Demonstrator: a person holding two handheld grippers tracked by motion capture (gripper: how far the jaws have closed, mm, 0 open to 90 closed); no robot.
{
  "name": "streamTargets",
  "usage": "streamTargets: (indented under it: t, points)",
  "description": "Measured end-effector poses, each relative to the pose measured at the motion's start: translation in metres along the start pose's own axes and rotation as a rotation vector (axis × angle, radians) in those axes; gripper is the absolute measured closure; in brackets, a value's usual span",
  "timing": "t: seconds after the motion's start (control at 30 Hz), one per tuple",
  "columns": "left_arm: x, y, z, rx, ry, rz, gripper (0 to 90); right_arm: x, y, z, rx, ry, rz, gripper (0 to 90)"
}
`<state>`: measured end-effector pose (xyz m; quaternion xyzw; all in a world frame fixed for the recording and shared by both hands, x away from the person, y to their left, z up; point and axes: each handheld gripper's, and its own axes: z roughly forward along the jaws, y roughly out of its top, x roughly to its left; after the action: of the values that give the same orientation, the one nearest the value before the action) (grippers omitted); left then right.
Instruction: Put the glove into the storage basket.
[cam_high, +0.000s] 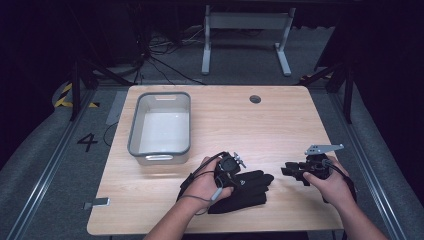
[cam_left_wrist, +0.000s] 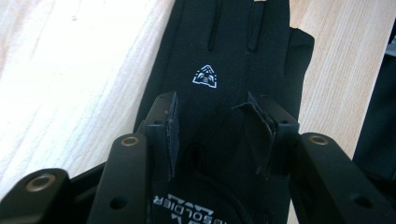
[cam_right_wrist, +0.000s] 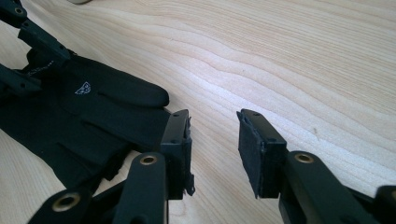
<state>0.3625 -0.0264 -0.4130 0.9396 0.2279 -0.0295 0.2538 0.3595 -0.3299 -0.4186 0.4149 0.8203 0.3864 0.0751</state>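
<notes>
glove: matt black cloth | table: smooth pale wood | bin: grey plastic

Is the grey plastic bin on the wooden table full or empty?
Empty. In the high view the grey plastic bin shows only its bare pale floor, and the black fabric gloves lie outside it on the wooden table.

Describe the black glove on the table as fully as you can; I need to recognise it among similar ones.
The black glove looks like soft, stretchy fabric and lies flat near the front edge of the wooden table, fingers toward the right hand-held gripper. Its back bears a small white emblem, stitched lines run between the fingers, and white lettering marks the cuff. More black fabric lies under it, possibly a second glove. The left hand-held gripper stands over its cuff end, jaws apart, not pinching it.
</notes>
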Motion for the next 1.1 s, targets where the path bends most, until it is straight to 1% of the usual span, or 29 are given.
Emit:
streamTargets:
  t: [0.03, 0.13, 0.17, 0.2, 0.23, 0.3, 0.33, 0.4, 0.43, 0.47, 0.5, 0.53, 0.57, 0.67, 0.7, 0.8, 1.0, 1.03, 1.07, 1.1]
  points:
    - [0.0, 0.0, 0.003, 0.008, -0.004, 0.003, 55.0, 0.0, 0.0, 0.0, 0.001, -0.001, 0.0, 64.2]
    - [0.0, 0.0, 0.004, 0.01, -0.006, 0.003, 52.6, 0.0, 0.0, 0.0, -0.001, 0.004, 0.003, 63.9]
    - [0.0, -0.001, 0.006, 0.013, 0.002, 0.012, 51.2, -0.001, -0.001, 0.0, 0.002, 0.027, 0.009, 63.4]
    - [0.0, -0.001, 0.006, 0.013, 0.002, 0.012, 50.7, -0.001, -0.001, 0.0, 0.002, 0.027, 0.009, 63.4]
    - [0.001, -0.001, 0.007, 0.023, 0.0, 0.022, 50.2, -0.001, -0.002, 0.0, 0.001, 0.042, 0.017, 63.1]
    - [0.001, -0.002, 0.008, 0.027, -0.005, 0.021, 49.3, 0.0, -0.002, 0.0, 0.003, 0.039, 0.016, 63.1]
    - [0.001, -0.002, 0.009, 0.029, -0.007, 0.024, 47.8, -0.001, -0.001, 0.0, 0.001, 0.042, 0.017, 62.9]
    - [0.0, -0.003, 0.013, 0.048, -0.014, 0.037, 43.4, 0.0, -0.001, 0.0, -0.001, 0.051, 0.018, 61.9]
    - [0.0, -0.003, 0.013, 0.048, -0.014, 0.037, 43.2, 0.0, -0.001, 0.0, -0.001, 0.051, 0.018, 61.9]
    - [-0.001, -0.003, 0.014, 0.053, -0.008, 0.052, 43.2, 0.0, -0.001, 0.0, -0.001, 0.062, 0.02, 61.4]
    - [-0.003, -0.003, 0.016, 0.063, -0.005, 0.064, 42.7, 0.0, -0.002, 0.0, -0.003, 0.095, 0.03, 60.8]
    - [-0.003, -0.003, 0.016, 0.063, -0.005, 0.064, 42.0, 0.0, -0.002, 0.0, -0.003, 0.095, 0.03, 60.8]
    - [-0.003, -0.004, 0.018, 0.074, -0.019, 0.07, 40.8, 0.0, -0.001, 0.0, -0.005, 0.096, 0.025, 60.8]
    - [-0.002, -0.004, 0.019, 0.074, -0.029, 0.072, 38.4, 0.001, -0.001, 0.0, -0.008, 0.101, 0.026, 60.7]
    - [-0.002, -0.005, 0.021, 0.077, -0.035, 0.075, 37.7, 0.001, -0.001, 0.0, -0.01, 0.109, 0.026, 60.3]
    - [-0.003, -0.006, 0.022, 0.078, -0.034, 0.075, 36.0, 0.001, -0.001, -0.001, -0.011, 0.116, 0.027, 60.2]
    - [-0.006, -0.005, 0.024, 0.085, -0.005, 0.099, 36.3, 0.002, 0.0, 0.0, -0.012, 0.119, 0.028, 60.0]
    - [-0.008, -0.004, 0.025, 0.097, 0.012, 0.104, 36.6, 0.002, 0.0, 0.0, -0.01, 0.12, 0.025, 60.0]
    - [-0.008, -0.004, 0.025, 0.097, 0.012, 0.104, 36.9, 0.002, 0.0, 0.0, -0.01, 0.12, 0.025, 60.0]
    - [-0.011, -0.003, 0.026, 0.109, 0.029, 0.108, 37.2, 0.002, 0.0, 0.001, -0.01, 0.118, 0.022, 59.9]
